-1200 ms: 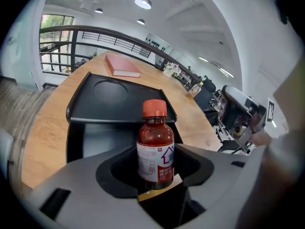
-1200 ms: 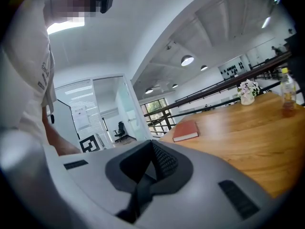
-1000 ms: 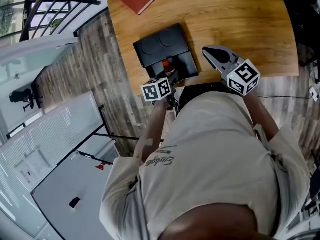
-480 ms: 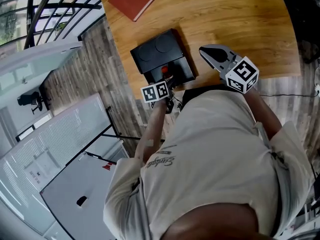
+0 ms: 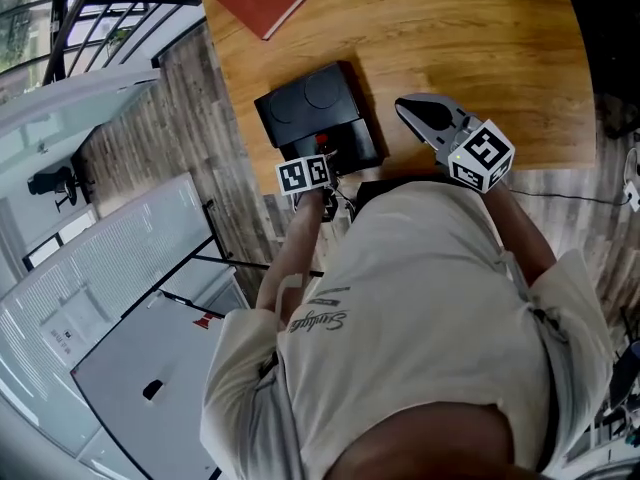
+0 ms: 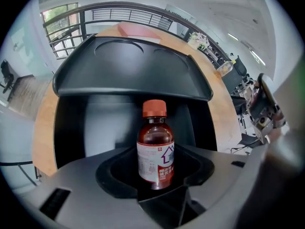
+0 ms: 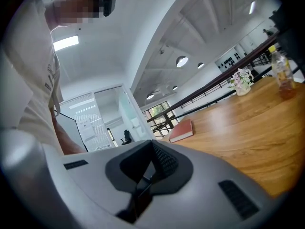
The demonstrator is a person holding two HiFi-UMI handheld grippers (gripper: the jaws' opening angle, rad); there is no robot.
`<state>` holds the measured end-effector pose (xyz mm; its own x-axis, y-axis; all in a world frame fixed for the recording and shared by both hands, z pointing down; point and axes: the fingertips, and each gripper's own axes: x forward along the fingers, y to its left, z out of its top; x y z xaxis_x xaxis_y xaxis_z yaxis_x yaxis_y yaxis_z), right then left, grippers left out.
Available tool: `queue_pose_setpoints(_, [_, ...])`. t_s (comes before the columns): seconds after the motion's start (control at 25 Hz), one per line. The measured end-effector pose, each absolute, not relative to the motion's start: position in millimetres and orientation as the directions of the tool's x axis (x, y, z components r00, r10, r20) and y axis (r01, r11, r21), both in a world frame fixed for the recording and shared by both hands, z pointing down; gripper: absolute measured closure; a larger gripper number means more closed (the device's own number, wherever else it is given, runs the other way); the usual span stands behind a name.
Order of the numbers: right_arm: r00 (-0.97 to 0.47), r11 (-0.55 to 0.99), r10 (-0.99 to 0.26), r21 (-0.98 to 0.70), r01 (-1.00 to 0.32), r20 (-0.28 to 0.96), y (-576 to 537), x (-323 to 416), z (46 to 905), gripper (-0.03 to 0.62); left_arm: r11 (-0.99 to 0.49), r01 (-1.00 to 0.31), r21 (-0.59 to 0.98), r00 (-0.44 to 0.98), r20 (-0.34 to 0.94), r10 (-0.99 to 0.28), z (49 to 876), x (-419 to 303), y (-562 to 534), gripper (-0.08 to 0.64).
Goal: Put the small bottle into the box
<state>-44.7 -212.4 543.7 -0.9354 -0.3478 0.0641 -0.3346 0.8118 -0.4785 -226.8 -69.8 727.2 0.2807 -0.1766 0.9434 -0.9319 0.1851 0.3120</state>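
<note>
My left gripper (image 6: 156,187), jaws closed on the upright small amber bottle with an orange cap (image 6: 155,147), faces the open black plastic box (image 6: 71,128) directly ahead, while my right gripper (image 7: 143,178), shut and empty, sits farther off.

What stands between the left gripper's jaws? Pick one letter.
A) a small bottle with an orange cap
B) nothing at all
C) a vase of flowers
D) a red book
A: the left gripper view shows the small bottle upright between the jaws of the left gripper, with the open black box right behind it.
</note>
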Motion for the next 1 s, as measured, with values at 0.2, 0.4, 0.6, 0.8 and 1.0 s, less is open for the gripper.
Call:
queue_pose_setpoints(0.2, [-0.937, 0.807, -0.346, -0.494, -0.325, 0.05, -221.4, -45.3, 543.5, 0.597, 0.199, -0.931, 0.305, 0.289, 0.952, -0.103, 732.3, -226.2, -65.1, 0.331])
queue_pose_setpoints(0.4, [-0.94, 0.808, -0.336, -0.495, -0.319, 0.058, -228.5, -45.5, 546.7, 0.598, 0.184, -0.947, 0.265, 0.274, 0.962, 0.023, 739.8, -223.3, -60.1, 0.331])
queue_pose_setpoints(0.6, [-0.943, 0.807, -0.326, -0.499, -0.314, 0.066, -227.3, -47.6, 548.3, 0.597, 0.212, -0.941, 0.263, 0.275, 0.961, 0.029, 741.3, -225.4, -60.4, 0.331])
queue_pose_setpoints(0.8, [-0.95, 0.839, -0.296, -0.449, -0.307, 0.097, -220.8, -53.9, 548.9, 0.598, 0.208, -0.947, 0.246, 0.257, 0.966, 0.03, 741.7, -224.9, -61.2, 0.331])
queue_pose_setpoints(1.0, [-0.956, 0.856, -0.272, -0.427, -0.291, 0.106, -212.8, -63.0, 546.3, 0.597, 0.202, -0.945, 0.256, 0.264, 0.964, 0.015, 740.6, -224.2, -60.0, 0.327])
